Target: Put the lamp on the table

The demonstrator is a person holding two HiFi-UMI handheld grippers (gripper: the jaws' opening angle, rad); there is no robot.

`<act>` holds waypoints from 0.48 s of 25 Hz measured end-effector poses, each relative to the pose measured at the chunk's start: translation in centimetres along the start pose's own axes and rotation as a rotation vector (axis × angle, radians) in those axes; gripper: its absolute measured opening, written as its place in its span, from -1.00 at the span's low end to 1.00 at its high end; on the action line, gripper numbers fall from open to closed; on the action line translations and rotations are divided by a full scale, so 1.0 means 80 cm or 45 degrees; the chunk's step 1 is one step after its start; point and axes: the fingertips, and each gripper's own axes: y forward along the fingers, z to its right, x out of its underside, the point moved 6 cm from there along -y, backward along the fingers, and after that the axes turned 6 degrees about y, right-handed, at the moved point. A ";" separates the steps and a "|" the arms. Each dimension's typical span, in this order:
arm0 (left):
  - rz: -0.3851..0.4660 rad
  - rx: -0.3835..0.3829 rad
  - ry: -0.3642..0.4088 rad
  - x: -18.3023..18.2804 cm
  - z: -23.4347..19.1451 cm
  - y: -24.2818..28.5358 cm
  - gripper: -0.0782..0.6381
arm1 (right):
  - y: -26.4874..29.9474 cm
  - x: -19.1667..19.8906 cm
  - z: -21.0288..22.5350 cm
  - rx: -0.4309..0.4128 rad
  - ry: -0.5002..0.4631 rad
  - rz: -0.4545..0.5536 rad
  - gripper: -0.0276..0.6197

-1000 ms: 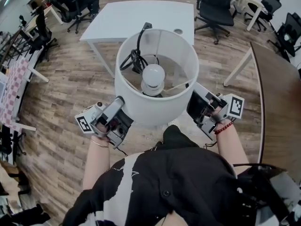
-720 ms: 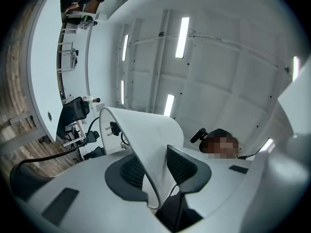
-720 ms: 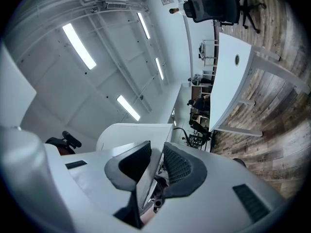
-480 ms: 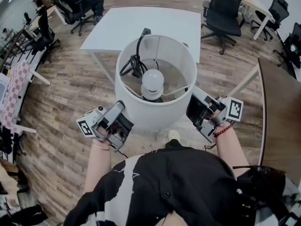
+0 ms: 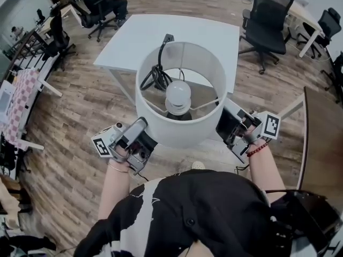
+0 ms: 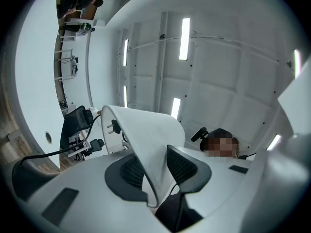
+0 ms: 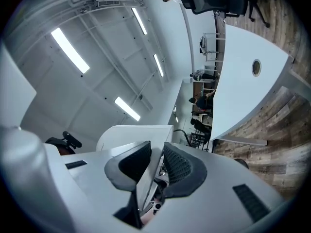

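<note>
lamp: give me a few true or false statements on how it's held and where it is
1. The lamp stands on the white table. False: it is carried by its shade, and the table lies beyond it.
2. The left hand-held gripper and the right hand-held gripper are each shut on the shade's wall. True.
3. The shade has no bulb in it. False: a white bulb sits at its middle.
4. A black cord is bundled inside the shade, its plug up at the far rim. True.
</note>
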 end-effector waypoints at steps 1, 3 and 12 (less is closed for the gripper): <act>0.002 -0.004 0.003 0.000 -0.005 0.002 -0.42 | 0.001 -0.006 0.005 -0.001 0.003 -0.007 -0.65; 0.017 -0.014 0.012 -0.002 -0.022 0.012 -0.42 | 0.003 -0.028 0.014 -0.001 0.012 -0.024 -0.65; 0.126 -0.062 0.036 -0.024 -0.088 0.059 -0.42 | 0.030 -0.122 0.040 0.016 0.053 -0.099 -0.65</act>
